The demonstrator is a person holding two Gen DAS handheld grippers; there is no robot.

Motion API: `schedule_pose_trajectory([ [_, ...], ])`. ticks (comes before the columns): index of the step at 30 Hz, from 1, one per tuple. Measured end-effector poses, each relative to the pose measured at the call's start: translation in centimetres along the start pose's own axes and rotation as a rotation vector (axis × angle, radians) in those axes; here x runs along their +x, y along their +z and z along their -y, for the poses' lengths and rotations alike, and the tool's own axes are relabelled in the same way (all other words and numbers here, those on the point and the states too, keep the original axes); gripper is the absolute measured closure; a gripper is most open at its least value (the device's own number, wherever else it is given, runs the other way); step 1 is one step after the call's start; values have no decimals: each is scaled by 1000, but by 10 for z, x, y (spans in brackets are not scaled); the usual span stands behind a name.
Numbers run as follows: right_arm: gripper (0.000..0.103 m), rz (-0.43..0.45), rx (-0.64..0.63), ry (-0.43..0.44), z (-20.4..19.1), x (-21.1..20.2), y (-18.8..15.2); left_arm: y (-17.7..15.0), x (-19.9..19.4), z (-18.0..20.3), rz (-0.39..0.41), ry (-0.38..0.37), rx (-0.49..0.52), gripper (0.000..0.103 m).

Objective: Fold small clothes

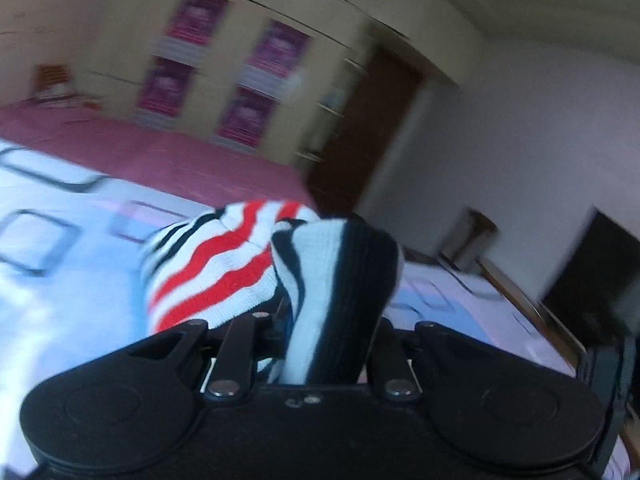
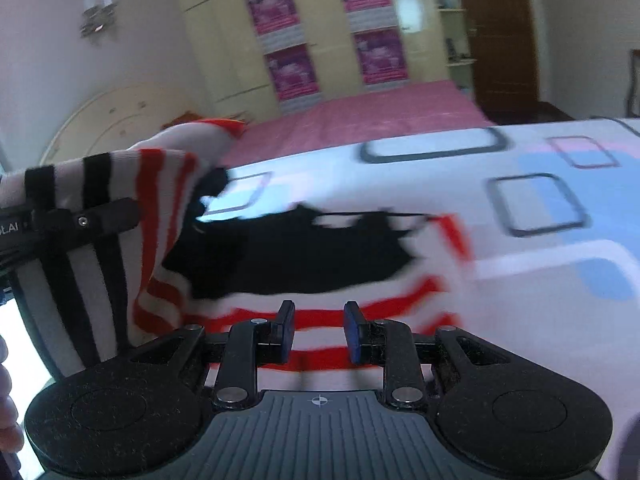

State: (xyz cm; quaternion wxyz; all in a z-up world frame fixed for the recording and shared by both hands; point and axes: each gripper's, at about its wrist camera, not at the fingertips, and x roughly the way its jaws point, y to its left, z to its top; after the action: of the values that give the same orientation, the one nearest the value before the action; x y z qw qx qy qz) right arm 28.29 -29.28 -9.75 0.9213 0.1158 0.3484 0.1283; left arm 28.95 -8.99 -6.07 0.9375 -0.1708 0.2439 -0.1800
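Your left gripper [image 2: 84, 220] was closed on the striped garment [image 1: 224, 268] and held one end of it lifted above the bedsheet [image 1: 60, 264]; in the left wrist view the cloth covered the fingers, so they were hidden. The other part of the garment, white with red stripes and a black patch, lay on the patterned bedsheet just in front of your right gripper [image 2: 319, 332]. That gripper was open, its fingers [image 2: 286, 330] a little apart above the red stripes, holding nothing. A pink cover [image 2: 360, 116] lay behind.
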Motion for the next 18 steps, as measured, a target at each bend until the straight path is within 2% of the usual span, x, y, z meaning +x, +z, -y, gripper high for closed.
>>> schedule_pose_trajectory([
  [3, 77, 1, 43, -59, 36, -15, -2, -30, 36, 36, -106, -37, 99, 86],
  [6, 77, -6, 82, -65, 60, -26, -1, -70, 61, 56, -256, -16, 179, 77],
  [8, 77, 4, 102, -49, 67, -32, 2, -85, 59, 68, -244, 7, 257, 73],
  [9, 77, 11, 114, -29, 68, -35, 4, -89, 55, 73, -237, 6, 286, 68],
  [11, 77, 15, 141, 21, 70, -39, 8, -87, 52, 75, -252, -8, 300, 50],
  [12, 76, 12, 157, 56, 70, -38, 12, -87, 48, 77, -261, -32, 296, 37],
  [13, 76, 5, 176, 97, 69, -36, 15, -87, 41, 82, -264, -57, 297, 34],
  [14, 64, -8, 191, 128, 68, -34, 17, -86, 37, 87, -268, -79, 305, 34],
  [15, 36, -29, 202, 152, 65, -29, 18, -87, 31, 89, -280, -103, 315, 32],
  [16, 26, -47, 206, 170, 64, -26, 18, -88, 26, 90, -294, -128, 318, 32],
  [18, 23, -81, 207, 200, 57, -18, 17, -89, 15, 86, -304, -150, 323, 32],
])
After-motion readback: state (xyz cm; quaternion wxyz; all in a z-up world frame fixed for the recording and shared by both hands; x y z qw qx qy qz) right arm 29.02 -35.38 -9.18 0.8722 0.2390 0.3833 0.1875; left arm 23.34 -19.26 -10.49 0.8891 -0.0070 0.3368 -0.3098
